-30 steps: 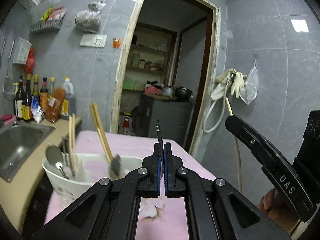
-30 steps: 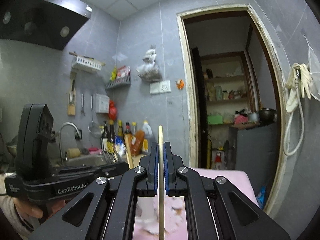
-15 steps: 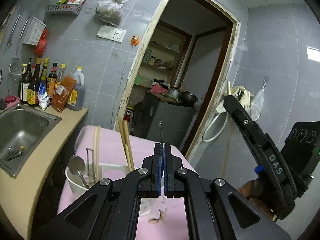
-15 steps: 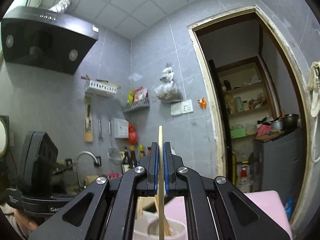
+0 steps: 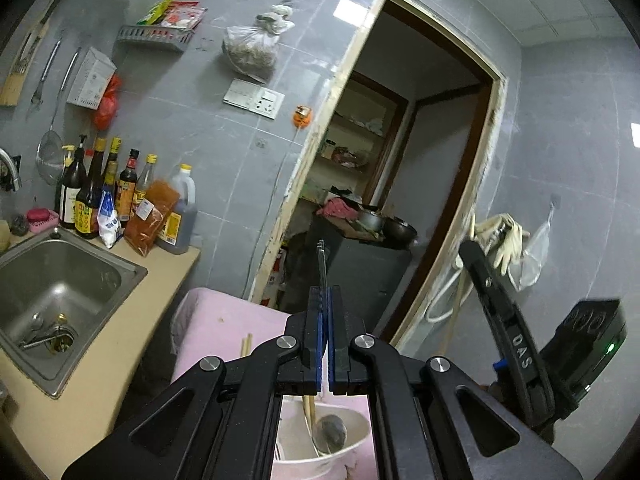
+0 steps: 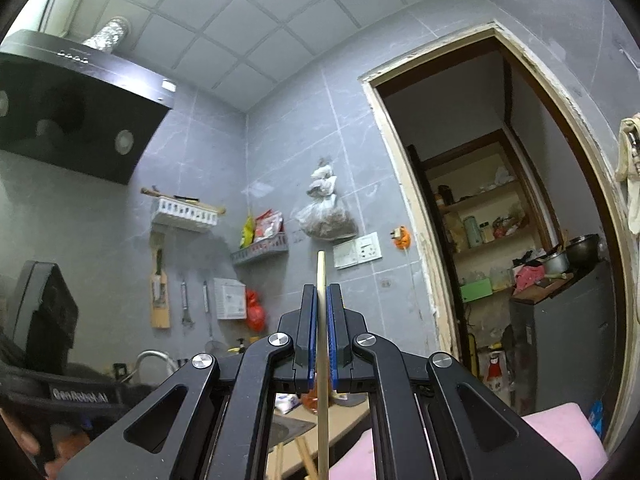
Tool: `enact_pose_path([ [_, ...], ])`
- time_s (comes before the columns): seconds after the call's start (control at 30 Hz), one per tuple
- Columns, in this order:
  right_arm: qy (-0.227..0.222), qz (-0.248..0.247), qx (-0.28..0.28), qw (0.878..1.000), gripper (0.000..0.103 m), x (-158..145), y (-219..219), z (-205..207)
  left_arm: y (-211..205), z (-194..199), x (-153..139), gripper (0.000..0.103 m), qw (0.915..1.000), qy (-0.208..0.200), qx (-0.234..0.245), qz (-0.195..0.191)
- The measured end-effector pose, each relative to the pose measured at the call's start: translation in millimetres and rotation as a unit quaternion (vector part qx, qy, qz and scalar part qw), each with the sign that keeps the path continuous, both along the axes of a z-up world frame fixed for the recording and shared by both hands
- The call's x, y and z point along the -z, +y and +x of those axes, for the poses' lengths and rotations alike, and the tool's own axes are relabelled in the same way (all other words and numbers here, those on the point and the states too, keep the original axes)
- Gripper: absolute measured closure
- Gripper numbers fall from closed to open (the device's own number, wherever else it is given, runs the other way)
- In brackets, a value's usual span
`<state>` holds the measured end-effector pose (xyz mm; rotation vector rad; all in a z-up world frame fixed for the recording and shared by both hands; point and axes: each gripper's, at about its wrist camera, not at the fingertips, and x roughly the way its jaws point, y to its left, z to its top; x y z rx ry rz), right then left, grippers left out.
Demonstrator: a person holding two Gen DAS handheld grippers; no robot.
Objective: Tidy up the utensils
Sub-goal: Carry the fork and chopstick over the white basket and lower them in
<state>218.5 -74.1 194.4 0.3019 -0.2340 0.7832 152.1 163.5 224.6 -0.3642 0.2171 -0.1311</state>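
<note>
Between the fingers of the right gripper [image 6: 320,332] a single pale wooden chopstick [image 6: 321,400] is clamped, its long axis running straight along the line of the fingers: one end stands out beyond the tips toward the tiled wall, the other runs down out of the bottom of the right wrist view. The left gripper [image 5: 324,332] has its fingers pressed together on a thin dark metal utensil [image 5: 321,264], apparently a fork seen edge-on, which likewise projects forward along the fingers. Directly beneath the left gripper, seen through its frame, sits the white bowl [image 5: 352,444] on the pink-covered bench [image 5: 216,320]; it holds a spoon [image 5: 331,430] and at least one more chopstick [image 5: 309,408], and the tips of a further pair [image 5: 246,346] show at the frame's edge. The bowl lies below and behind both sets of fingertips, not ahead of them. In the left wrist view the right gripper [image 5: 504,328] stands to the right and apart from the bowl. Judgement: both utensils appear lifted clear, and the coming move depends on where each long piece is to be laid; no sorting tray or holder is visible in either view, so the destination cannot be determined. The left hand is the nearer to the bowl.
</note>
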Motion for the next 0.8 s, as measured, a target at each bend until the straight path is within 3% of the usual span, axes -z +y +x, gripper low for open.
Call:
enact_pose_path([
  [0.4, 0.016, 0.057, -0.016, 0.998, 0.100, 28, -10, 26, 28, 13, 8, 0.103, 0.9992, -0.005, -0.028, -0.029],
  [0.8, 0.028, 0.058, 0.003, 0.998, 0.100, 43, -4, 36, 27, 22, 37, 0.103, 0.9984, 0.015, -0.035, -0.042],
])
